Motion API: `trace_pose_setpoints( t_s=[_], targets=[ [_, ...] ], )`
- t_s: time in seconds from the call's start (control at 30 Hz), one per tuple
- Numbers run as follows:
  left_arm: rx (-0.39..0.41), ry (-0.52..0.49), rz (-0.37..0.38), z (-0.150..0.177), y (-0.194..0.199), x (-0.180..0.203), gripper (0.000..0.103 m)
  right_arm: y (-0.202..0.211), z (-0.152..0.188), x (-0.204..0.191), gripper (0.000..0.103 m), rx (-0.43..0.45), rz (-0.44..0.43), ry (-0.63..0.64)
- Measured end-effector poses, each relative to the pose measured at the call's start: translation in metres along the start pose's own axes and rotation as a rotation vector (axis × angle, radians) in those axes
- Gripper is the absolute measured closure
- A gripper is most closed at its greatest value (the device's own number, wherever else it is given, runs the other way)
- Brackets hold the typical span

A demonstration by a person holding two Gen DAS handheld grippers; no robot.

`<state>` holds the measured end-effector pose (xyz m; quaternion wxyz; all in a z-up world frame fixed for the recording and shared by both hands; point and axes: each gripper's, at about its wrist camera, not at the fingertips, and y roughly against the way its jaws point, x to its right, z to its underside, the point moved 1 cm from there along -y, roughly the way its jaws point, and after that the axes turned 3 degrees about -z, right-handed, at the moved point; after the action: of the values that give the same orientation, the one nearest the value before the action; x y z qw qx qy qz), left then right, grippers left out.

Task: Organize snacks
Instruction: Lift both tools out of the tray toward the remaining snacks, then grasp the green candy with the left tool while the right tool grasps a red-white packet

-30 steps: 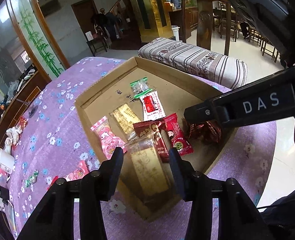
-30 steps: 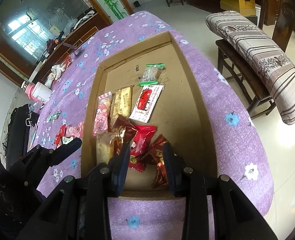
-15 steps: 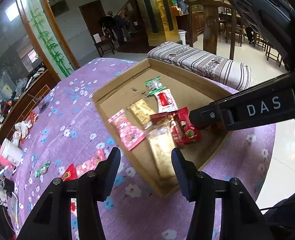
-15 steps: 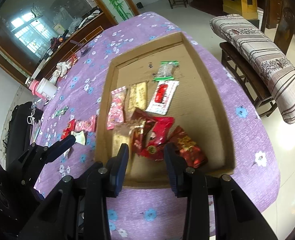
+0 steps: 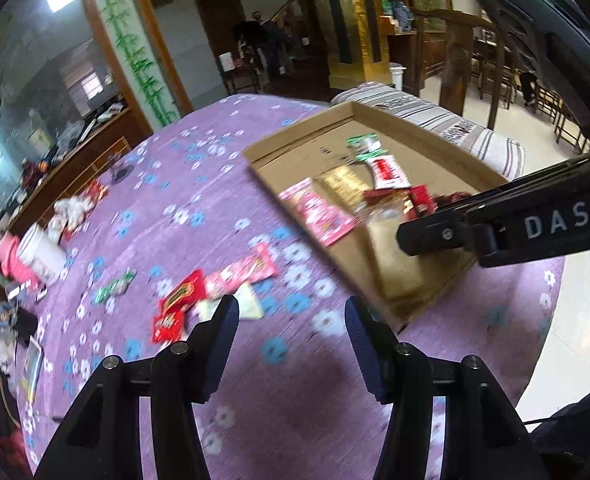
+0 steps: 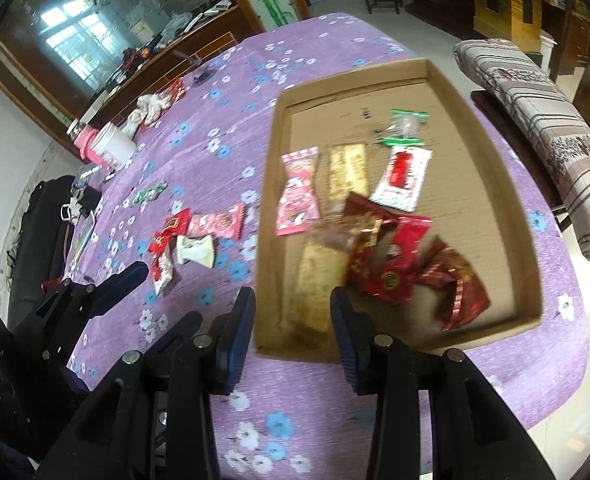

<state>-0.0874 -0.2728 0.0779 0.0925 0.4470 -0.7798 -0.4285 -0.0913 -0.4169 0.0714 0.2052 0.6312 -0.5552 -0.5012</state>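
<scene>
Left claw: the left gripper (image 5: 291, 322) stands wide and empty above the purple flowered tablecloth (image 5: 199, 184), with nothing between its blue-padded fingers (image 5: 219, 332).
Right claw: the right gripper (image 6: 292, 312) is also wide and empty, straddling the near wall of the shallow brown cardboard tray (image 6: 491, 156).
Loose snacks: a small cluster lies on the cloth at about 11 o'clock from the left gripper: a red wrapped candy (image 5: 177, 306), a pink long packet (image 5: 245, 272) and a white-green sachet (image 5: 247, 304) just beside it; a small green sweet (image 5: 113, 286) sits farther out at 10 o'clock.
Sorted snacks: inside the tray lie a pink cartoon packet (image 6: 298, 196), a gold bar wrapper (image 6: 315, 284), a white-red packet (image 6: 403, 174) and dark red wrappers (image 6: 391, 264) (some overlapping).
Step in hand: probably fetching the next loose piece with the left gripper.
Doing it well: approach one packet only, line the fingers across its narrow width, press low to the cloth, and avoid pinching fabric or a neighbouring wrapper.
Caution: the left view is blurred, so exact overlaps in the cluster are unclear.
</scene>
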Motion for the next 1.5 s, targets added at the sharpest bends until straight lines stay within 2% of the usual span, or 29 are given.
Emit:
trace_pose_setpoints(
  t_s=[0.27,0.47,0.67,0.8,0.87,0.97,1.07,1.27,1.37,1.5],
  targets=[
    [-0.055,0.141,-0.035,0.036,-0.003,-0.055,0.045,-0.021,0.002,-0.033,0.065,-0.041,-0.022,0.038],
    [-0.109,0.265,-0.065,0.068,-0.008,-0.111,0.045,-0.046,0.002,-0.067,0.062,-0.083,-0.053,0.071],
    [-0.142,0.315,-0.095,0.088,-0.013,-0.163,0.045,-0.074,-0.006,-0.098,0.062,-0.121,-0.085,0.095],
    [-0.129,0.259,-0.061,0.076,-0.024,-0.193,0.044,-0.086,-0.009,-0.120,0.062,-0.135,-0.103,0.114],
    [-0.122,0.219,-0.025,0.062,-0.035,-0.208,0.036,-0.089,-0.007,-0.125,0.061,-0.143,-0.104,0.119],
    [-0.086,0.174,0.025,0.041,-0.048,-0.224,0.033,-0.089,0.000,-0.124,0.061,-0.148,-0.090,0.129],
    [-0.088,0.107,0.093,0.018,-0.079,-0.238,0.033,-0.084,0.006,-0.118,0.061,-0.140,-0.066,0.127],
    [-0.150,-0.051,0.164,-0.002,-0.137,-0.238,0.033,-0.065,0.018,-0.099,0.061,-0.113,-0.020,0.093],
    [-0.188,-0.142,0.139,-0.004,-0.160,-0.234,0.035,-0.056,0.022,-0.091,0.061,-0.099,0.001,0.076],
    [-0.199,-0.157,0.169,-0.008,-0.175,-0.234,0.042,-0.050,0.025,-0.083,0.061,-0.090,0.014,0.049]
  ],
)
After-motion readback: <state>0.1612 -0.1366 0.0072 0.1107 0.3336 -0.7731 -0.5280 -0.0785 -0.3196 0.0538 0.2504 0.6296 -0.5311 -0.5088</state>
